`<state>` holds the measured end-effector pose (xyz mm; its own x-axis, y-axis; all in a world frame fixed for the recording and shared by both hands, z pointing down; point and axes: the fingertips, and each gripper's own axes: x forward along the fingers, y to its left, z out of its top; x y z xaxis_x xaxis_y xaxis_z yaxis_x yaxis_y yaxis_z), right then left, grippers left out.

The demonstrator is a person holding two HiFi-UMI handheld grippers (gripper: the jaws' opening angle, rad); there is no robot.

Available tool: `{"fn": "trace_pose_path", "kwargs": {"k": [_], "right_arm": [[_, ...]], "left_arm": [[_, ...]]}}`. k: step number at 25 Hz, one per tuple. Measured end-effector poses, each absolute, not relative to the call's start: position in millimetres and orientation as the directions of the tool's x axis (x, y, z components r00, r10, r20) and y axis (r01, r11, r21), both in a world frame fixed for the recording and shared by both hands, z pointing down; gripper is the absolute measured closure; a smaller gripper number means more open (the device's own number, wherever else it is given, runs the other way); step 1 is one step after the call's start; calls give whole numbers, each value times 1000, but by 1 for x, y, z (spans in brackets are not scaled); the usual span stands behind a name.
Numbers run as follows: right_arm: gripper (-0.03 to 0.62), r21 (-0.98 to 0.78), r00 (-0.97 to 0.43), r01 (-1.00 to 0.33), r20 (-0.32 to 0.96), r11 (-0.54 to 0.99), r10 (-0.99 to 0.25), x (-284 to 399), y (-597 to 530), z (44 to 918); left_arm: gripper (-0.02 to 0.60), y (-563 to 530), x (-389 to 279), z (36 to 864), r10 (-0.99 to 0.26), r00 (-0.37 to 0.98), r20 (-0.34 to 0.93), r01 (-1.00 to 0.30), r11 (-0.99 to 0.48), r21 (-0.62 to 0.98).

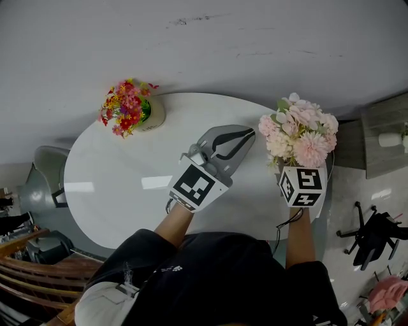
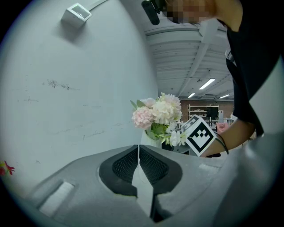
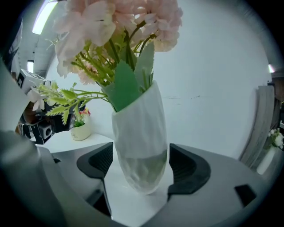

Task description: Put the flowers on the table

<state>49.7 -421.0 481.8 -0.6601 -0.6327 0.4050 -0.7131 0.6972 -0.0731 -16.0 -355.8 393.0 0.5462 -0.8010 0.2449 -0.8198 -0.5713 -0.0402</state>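
Flowers (image 1: 299,130) pale pink, white vase (image 3: 141,142) clamped in right tool (image 3: 140,164), left tool (image 2: 139,155) closed

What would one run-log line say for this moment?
left gripper: shut, empty | right gripper: fingers either side of white vase, contact unclear | pink flowers: in vase | white table: small flower pot at far edge

Left gripper (image 2: 139,153) fills the bottom, jaws together, dark ribbed pads meeting along a thin seam, nothing between them. Past them, pink and white flowers (image 2: 157,111) stand upright in a white vase (image 2: 145,140). Marker cube (image 2: 198,135) sits just right of the blooms, with a person's forearm (image 2: 237,132) behind it. Pale wall (image 2: 66,97) on the left, small box fixture (image 2: 76,13) up high. Ceiling light strips (image 2: 207,83) far back.
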Motion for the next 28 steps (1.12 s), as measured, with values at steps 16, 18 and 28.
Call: {"fn": "trace_pose_path", "kwargs": {"k": [16, 18, 28], "right_arm": [[207, -102, -637, -747, 394, 657, -663, 64, -406, 474], [211, -104, -629, -755, 394, 648, -670, 67, -405, 474], [289, -101, -568, -809, 387, 579, -726, 87, -397, 469]], "left_arm": [[583, -346, -20, 387, -807, 540, 240, -822, -566, -56], [583, -345, -20, 387, -808, 539, 238, -823, -566, -56], [583, -339, -21, 382, -812, 536, 232, -823, -563, -71]]}}
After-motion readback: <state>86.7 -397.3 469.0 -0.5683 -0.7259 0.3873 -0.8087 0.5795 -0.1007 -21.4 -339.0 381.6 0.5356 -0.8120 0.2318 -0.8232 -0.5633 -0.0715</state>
